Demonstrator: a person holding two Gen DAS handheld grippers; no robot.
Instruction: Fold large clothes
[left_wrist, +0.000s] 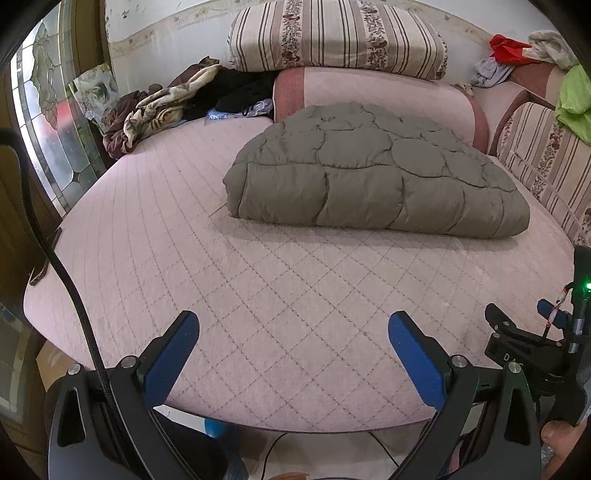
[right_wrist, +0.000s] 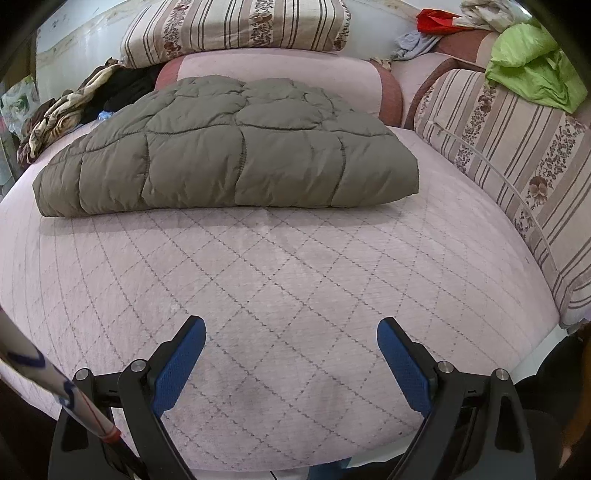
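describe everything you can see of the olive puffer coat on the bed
The olive puffer coat is a quilted, padded garment with curved stitched panels, in smooth synthetic-looking fabric. It lies folded into a thick, rounded bundle, flat on the pink quilted bed cover, with a pink bolster behind it. Nothing rests on it, and neither gripper touches it.

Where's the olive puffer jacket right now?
The olive puffer jacket lies folded on the pink quilted bed, centre of both views, just before the pink bolster, well beyond both open tools.
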